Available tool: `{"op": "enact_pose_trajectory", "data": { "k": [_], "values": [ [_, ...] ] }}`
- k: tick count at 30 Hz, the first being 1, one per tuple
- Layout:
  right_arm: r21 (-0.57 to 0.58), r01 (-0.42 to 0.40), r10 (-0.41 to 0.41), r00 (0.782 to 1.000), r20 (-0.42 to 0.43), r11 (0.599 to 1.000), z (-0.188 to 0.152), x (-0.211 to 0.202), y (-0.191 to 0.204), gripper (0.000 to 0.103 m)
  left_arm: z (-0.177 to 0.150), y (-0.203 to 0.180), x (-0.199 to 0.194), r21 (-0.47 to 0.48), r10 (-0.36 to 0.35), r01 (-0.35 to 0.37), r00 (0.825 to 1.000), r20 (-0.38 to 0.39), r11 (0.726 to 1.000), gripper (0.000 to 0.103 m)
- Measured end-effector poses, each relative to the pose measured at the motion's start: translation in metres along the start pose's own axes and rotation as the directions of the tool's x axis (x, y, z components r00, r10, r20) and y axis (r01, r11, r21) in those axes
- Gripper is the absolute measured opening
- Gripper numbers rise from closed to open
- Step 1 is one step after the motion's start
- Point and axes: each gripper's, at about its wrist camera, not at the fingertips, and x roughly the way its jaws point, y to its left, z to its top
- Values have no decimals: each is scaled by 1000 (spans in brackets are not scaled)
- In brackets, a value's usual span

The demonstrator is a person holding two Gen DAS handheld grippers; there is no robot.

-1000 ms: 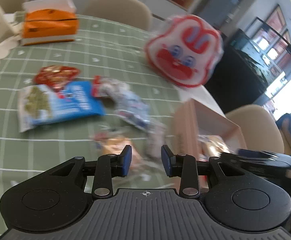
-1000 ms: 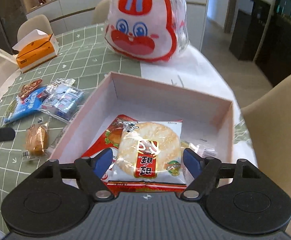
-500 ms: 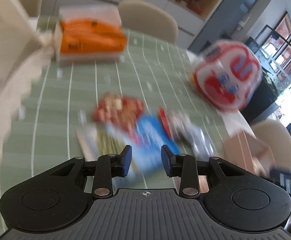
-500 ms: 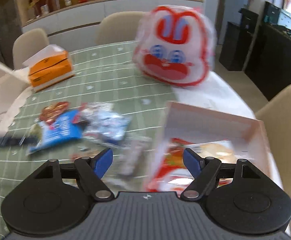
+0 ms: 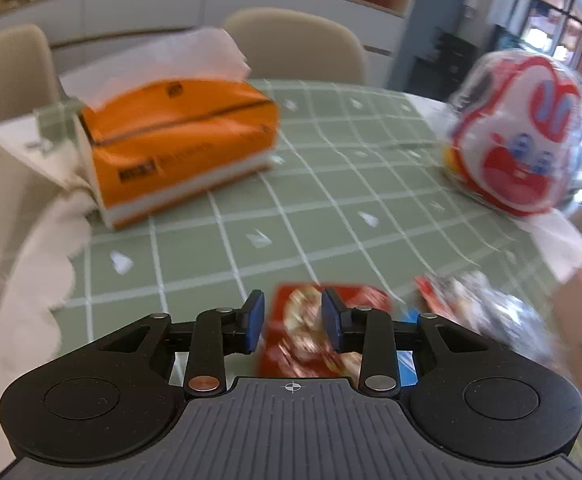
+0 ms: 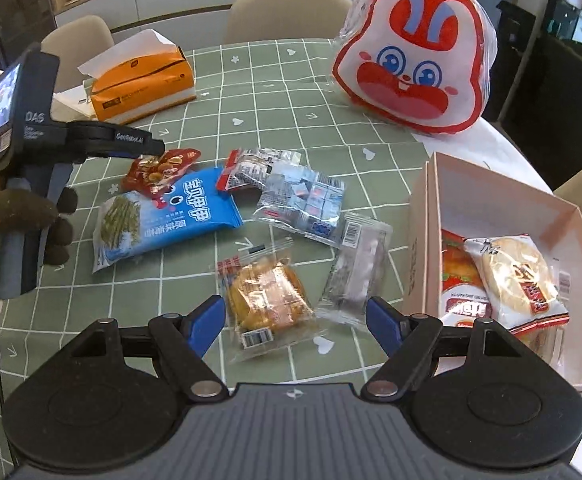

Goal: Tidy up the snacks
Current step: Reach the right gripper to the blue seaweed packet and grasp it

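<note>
Left wrist view: the left gripper [image 5: 291, 322] points down at the green checked tablecloth [image 5: 331, 208]. Its jaws stand partly apart, and nothing is clamped between the blue pads. The red snack packet [image 5: 315, 332] lies on the cloth directly below and ahead of the gap, blurred; whether the pads touch it cannot be told. To the right of the fingers lies a blurred clear-wrapped pack [image 5: 487, 312]. Ahead and to the left stands the orange tissue box [image 5: 175, 144]; ahead and far right stands the rabbit-face bag [image 5: 519, 132].

Right wrist view: the right gripper [image 6: 297, 320] has its jaws spread wide and holds nothing. Between and just ahead of the fingers lies the wrapped golden cake [image 6: 269, 292]; just beside it, near the right finger, lies a grey clear sachet [image 6: 357, 272]. Farther ahead lie the pack of small blue cubes [image 6: 305, 204] and the blue bag [image 6: 167, 216], with the red snack packet [image 6: 161, 168] partly on top of it. To the right sits the pink box [image 6: 503, 200], which contains a round rice-cracker packet [image 6: 515, 272] lying over a red packet [image 6: 461, 280]. At far left, a gloved hand [image 6: 19, 220] holds the left gripper [image 6: 147, 146], whose tip is above the red snack packet.
</note>
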Motion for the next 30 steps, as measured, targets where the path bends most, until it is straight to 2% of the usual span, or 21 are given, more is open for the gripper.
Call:
{"op": "enact_pose_trajectory", "data": {
  "k": [4,7,10,12,16,19,21,24,25,27,30],
  "values": [
    [-12,6,-5,1000,5,1000,0,8,11,78,-17,6,-18,31,-95,95,995,-21,995,36],
    [-16,-8,8,1000,7,1000,-1,15,18,78,-31,11,-30,29,-177,179,983,-52,983,37],
    [-8,-26,26,1000,5,1000,-2,23,22,78,-46,7,-42,72,-229,234,970,-77,969,37],
    [-1,-39,39,999,3,999,-2,28,23,78,-56,5,-49,90,-258,270,959,-119,959,36],
    [35,-114,113,993,29,993,1,29,23,78,-73,-5,-63,154,-259,280,956,-141,948,36],
    [20,-144,142,988,64,989,10,28,30,78,-80,-4,-70,113,-279,299,946,-166,948,36],
    [27,-157,155,987,48,987,16,33,35,78,-83,-6,-74,107,-280,301,944,-177,948,36],
    [77,-178,178,984,18,981,17,44,36,76,-84,-4,-76,86,-306,327,931,-200,941,36],
    [92,-187,186,982,13,978,15,47,36,72,-82,-3,-77,73,-309,328,931,-195,942,36],
    [105,-191,191,982,9,976,12,49,35,66,-76,0,-84,51,-297,306,946,-127,951,36],
    [78,-187,183,981,62,979,14,40,35,66,-58,13,-91,-35,-251,250,968,-2,968,36]
  ]
}}
